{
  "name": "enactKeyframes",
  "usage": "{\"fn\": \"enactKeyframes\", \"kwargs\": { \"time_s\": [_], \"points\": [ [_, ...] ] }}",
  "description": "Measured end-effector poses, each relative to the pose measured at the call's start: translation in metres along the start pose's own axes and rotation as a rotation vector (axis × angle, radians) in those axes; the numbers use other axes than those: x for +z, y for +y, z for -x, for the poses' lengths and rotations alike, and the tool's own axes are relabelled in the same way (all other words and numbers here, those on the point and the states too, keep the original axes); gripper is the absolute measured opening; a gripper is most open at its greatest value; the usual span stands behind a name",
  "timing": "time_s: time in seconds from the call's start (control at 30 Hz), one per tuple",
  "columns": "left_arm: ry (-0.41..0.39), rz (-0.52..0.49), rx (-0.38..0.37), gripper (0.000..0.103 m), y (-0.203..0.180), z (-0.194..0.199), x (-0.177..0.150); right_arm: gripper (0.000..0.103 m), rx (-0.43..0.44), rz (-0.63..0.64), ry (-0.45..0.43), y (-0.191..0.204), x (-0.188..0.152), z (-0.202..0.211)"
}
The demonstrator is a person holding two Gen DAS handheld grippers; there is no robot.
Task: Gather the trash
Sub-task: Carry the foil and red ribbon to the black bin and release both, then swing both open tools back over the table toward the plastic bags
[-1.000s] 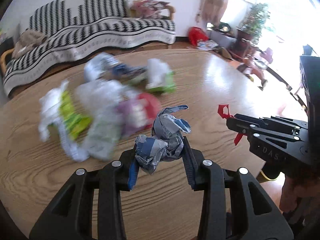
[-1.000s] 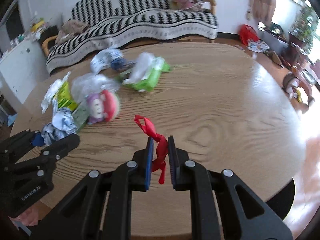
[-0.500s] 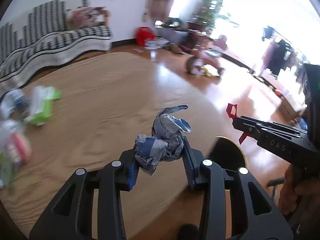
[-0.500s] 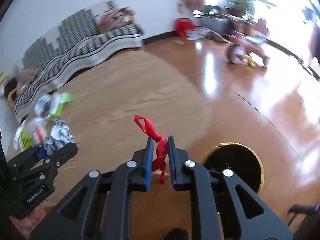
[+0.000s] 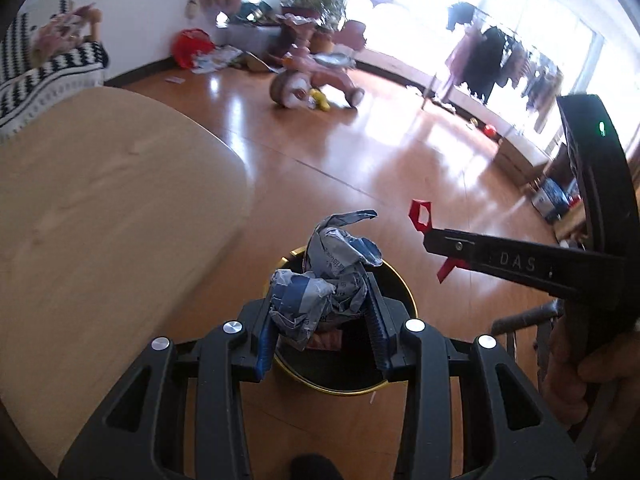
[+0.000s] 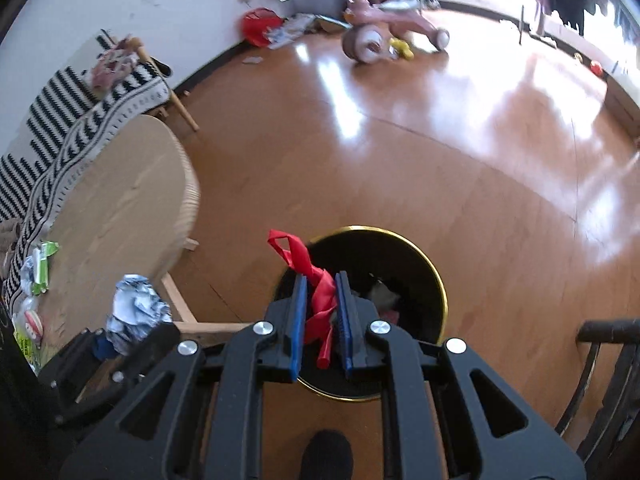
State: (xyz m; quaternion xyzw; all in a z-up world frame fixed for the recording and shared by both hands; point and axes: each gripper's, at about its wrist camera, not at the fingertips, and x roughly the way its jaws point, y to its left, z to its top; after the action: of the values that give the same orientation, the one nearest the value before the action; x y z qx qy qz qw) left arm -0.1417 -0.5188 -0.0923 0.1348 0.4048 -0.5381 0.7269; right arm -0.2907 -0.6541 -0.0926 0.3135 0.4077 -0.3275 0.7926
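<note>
Our left hand-held gripper (image 5: 322, 316) clamps the wrapper (image 5: 326, 280), right one (image 6: 322, 320) pinches the ribbon (image 6: 312, 276); both over the bin (image 6: 434, 276). Light ribbon may drift past the rim.

Your view took in a glossy orange-brown wooden floor (image 6: 400, 160) carrying a round black waste bin with a gold rim (image 6: 438, 280), a pink child's tricycle (image 6: 384, 28) and a red bag (image 6: 260, 26) against the white wall. To your left stood a round pale wooden table (image 5: 100, 200); on its far side, seen by the right wrist camera, lay a green-and-white packet (image 6: 40, 266) and a blurred red-and-white wrapper (image 6: 30, 322).
</note>
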Motion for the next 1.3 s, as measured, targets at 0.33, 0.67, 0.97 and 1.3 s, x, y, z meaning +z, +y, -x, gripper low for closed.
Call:
{"fn": "enactKeyframes", "kwargs": {
  "time_s": [0.33,0.67,0.97,1.3],
  "points": [
    [0.067,0.011,-0.028,0.038,-0.007,-0.036,-0.004,0.015,0.004,-0.034,0.037,-0.017,-0.003,-0.011],
    [0.071,0.026,-0.043,0.071,-0.007,-0.041,-0.005,0.068,0.001,-0.070,0.017,-0.025,0.001,-0.009],
    [0.056,0.046,-0.028,0.080,-0.003,-0.030,-0.002,0.071,0.006,-0.074,-0.019,-0.021,0.002,0.000],
    [-0.042,0.088,0.076,0.088,0.048,0.053,-0.001,0.072,0.081,0.032,-0.081,0.057,0.004,0.021]
  ]
}}
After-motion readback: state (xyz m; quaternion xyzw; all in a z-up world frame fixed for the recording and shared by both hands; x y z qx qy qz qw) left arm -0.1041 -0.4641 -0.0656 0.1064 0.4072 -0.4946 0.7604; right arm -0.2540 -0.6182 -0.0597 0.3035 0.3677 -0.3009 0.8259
